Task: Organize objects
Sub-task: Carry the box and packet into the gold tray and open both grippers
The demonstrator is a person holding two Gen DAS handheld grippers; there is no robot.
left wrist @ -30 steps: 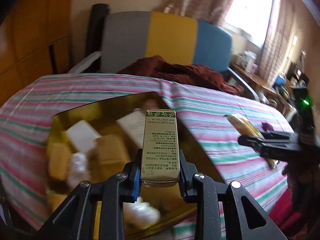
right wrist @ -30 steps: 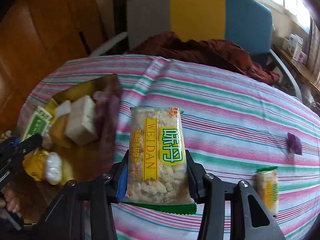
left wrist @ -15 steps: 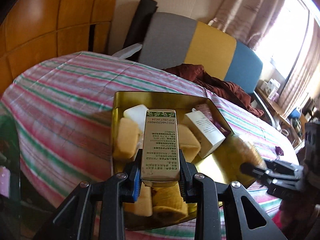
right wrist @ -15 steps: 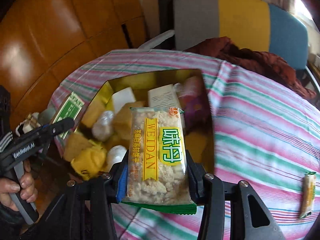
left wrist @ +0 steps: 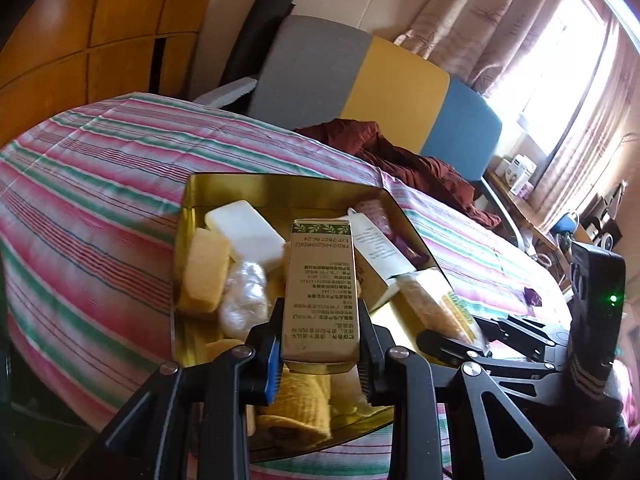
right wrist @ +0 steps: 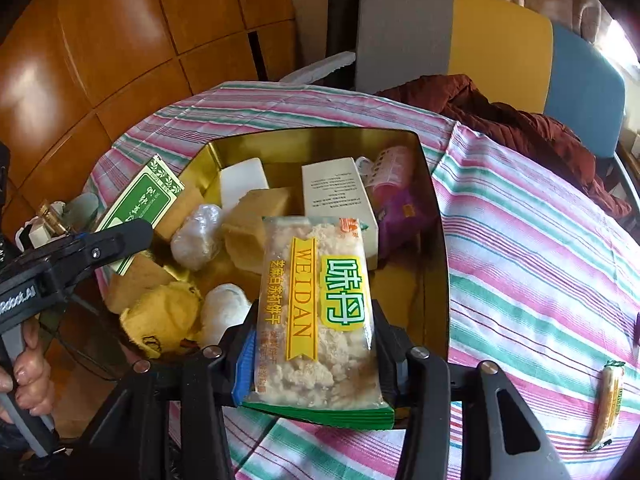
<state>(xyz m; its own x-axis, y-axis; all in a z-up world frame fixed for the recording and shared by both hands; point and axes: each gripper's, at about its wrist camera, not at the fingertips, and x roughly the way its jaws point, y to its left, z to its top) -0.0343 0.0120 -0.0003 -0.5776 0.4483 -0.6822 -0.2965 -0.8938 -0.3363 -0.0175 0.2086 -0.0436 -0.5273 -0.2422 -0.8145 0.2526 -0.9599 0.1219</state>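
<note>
A gold tin (left wrist: 280, 180) sits open on the striped tablecloth, full of sponges, white blocks and small boxes. My left gripper (left wrist: 319, 344) is shut on a tall green-and-gold box (left wrist: 320, 280), held over the tin's near left part. In the right wrist view the same box (right wrist: 144, 196) hangs at the tin's left rim. My right gripper (right wrist: 316, 336) holds a clear snack packet (right wrist: 320, 312) with a yellow-green label over the tin's (right wrist: 436, 240) near edge. Its jaws are opening, with the pads still on the packet's sides. The left wrist view shows this packet (left wrist: 436, 304) at the tin's right corner.
A second small snack packet (right wrist: 610, 400) lies on the cloth at the right, and a purple wrapper (left wrist: 532, 296) farther off. A grey, yellow and blue chair (left wrist: 360, 76) with a dark red garment (left wrist: 400, 152) stands behind the table. A hand (right wrist: 24, 376) grips the left handle.
Both grippers have swung left from over the cloth to over the tin, each carrying its item. The right gripper's packet now hangs above the tin's near edge.
</note>
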